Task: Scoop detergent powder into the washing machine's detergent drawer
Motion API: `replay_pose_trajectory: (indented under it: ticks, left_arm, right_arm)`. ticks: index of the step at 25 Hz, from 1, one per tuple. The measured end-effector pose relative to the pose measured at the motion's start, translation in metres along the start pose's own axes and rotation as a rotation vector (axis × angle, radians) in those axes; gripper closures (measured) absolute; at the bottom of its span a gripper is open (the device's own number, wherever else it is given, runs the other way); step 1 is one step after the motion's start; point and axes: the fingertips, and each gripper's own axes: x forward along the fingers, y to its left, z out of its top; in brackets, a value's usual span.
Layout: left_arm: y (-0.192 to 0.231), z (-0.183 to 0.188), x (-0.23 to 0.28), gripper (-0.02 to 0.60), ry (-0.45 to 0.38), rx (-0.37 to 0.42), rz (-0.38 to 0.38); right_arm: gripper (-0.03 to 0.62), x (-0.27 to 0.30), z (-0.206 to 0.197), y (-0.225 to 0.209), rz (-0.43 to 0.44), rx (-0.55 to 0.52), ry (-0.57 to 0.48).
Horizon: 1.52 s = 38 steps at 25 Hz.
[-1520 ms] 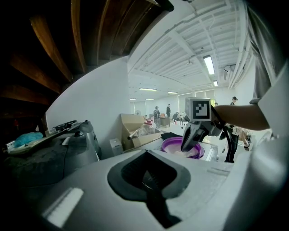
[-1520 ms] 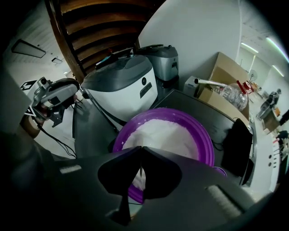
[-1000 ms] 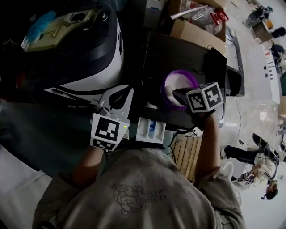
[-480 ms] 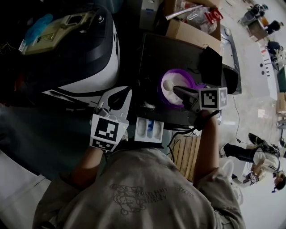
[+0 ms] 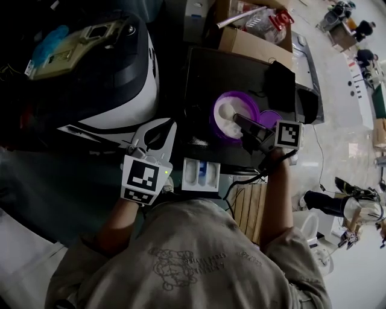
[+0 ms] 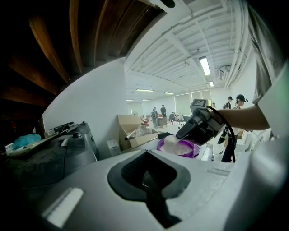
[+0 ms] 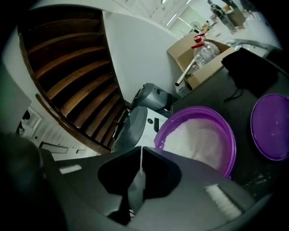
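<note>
Right gripper [image 7: 141, 151]: jaws closed on the thin white handle of a round scoop [image 6: 172, 141], held over a round purple bowl [image 5: 215, 114] of white detergent powder [image 7: 198, 140] on the dark counter [image 5: 235, 66]. Left gripper [image 5: 161, 128]: jaws together, empty, beside the white rectangular detergent drawer [image 5: 202, 175]. A flat purple lid [image 7: 271, 126] lies beside the bowl, in a bright open hall.

A cardboard box [image 5: 256, 41] stands open at the far side. In it lie a clear plastic bottle [image 5: 262, 21] with a red cap [image 5: 282, 19] and a pale tube [image 5: 232, 19] that sticks out over the rim. Near the box lies a black cloth [image 5: 282, 84]. At the left stands a big dark machine [image 5: 114, 66] with a white band, and on its top rests a blue-green rag [image 5: 51, 33]. A wooden pallet [image 5: 248, 208] lies on the floor, and a black cable [image 5: 238, 183] hangs just above it. Far behind, several people [image 6: 158, 112] stand under long ceiling lamps [image 6: 204, 65].
</note>
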Motion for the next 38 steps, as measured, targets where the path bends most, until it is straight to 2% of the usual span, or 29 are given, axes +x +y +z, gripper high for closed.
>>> replay_pose_trajectory:
  ticks: [4,11,21,27,33,38]
  left_arm:
    - [-0.006,0.003,-0.001,0.581,-0.003,0.007,-0.011]
    - [-0.015,0.007,-0.001,0.581,-0.007,0.022,-0.027]
    - [-0.025,0.006,-0.003,0.581,-0.002,0.033,-0.037]
    - [-0.028,0.009,-0.006,0.581,-0.007,0.043,-0.035]
    - [-0.030,0.010,-0.008,0.581,-0.007,0.048,-0.035]
    - [-0.034,0.010,-0.009,0.581,-0.008,0.050,-0.038]
  right_arm:
    - [0.559,-0.009,0.001,-0.007,0.011,0.069,-0.063]
    - [0.559,-0.022,0.000,-0.004,0.138,0.216,-0.186]
    - [0.559,-0.025,-0.019,0.016,0.310,0.288,-0.233]
    - [0.559,-0.025,-0.032,0.023,0.411,0.396,-0.264]
    - [0.559,-0.022,-0.052,0.028,0.419,0.418,-0.250]
    - [0.559,-0.022,-0.062,0.041,0.434,0.392,-0.233]
